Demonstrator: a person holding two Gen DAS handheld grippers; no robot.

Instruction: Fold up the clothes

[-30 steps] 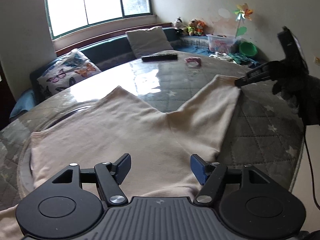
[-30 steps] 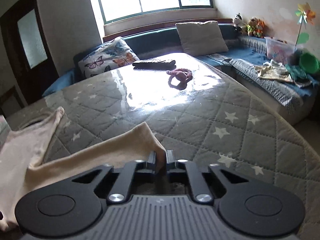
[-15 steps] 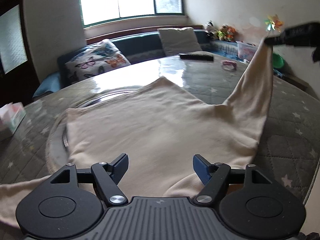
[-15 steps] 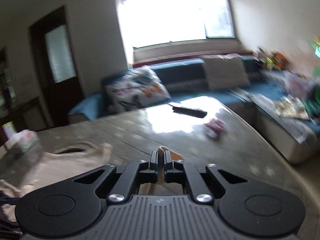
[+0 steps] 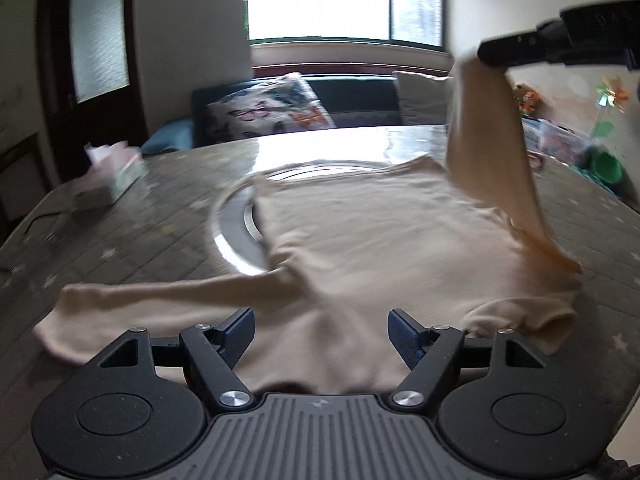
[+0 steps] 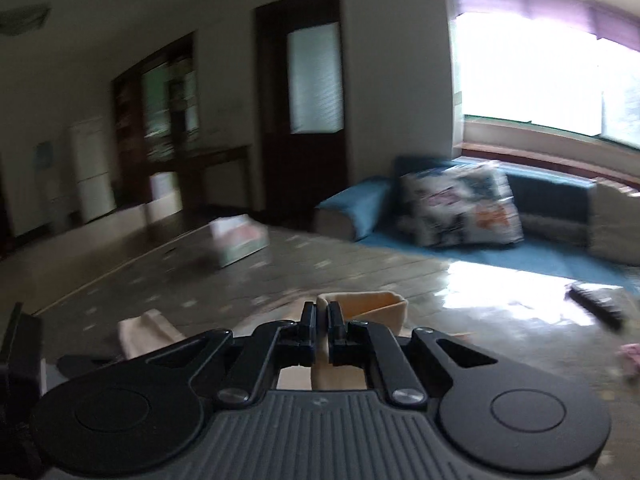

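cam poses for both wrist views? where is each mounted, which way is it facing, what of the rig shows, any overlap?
Left wrist: on the left gripper, jaws open, low over the shirt on the table, facing the window; the right gripper shows top right, lifting a sleeve.
Right wrist: on the right gripper, raised, jaws shut on the sleeve, facing door and sofa.
Shared: tissue box, butterfly pillow, shirt.

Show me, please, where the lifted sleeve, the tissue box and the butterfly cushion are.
lifted sleeve (image 5: pixel 490 132): left wrist view, middle of the hanging cloth.
tissue box (image 5: pixel 114 176): left wrist view, its side wall.
butterfly cushion (image 5: pixel 272 112): left wrist view, centre of the printed face.
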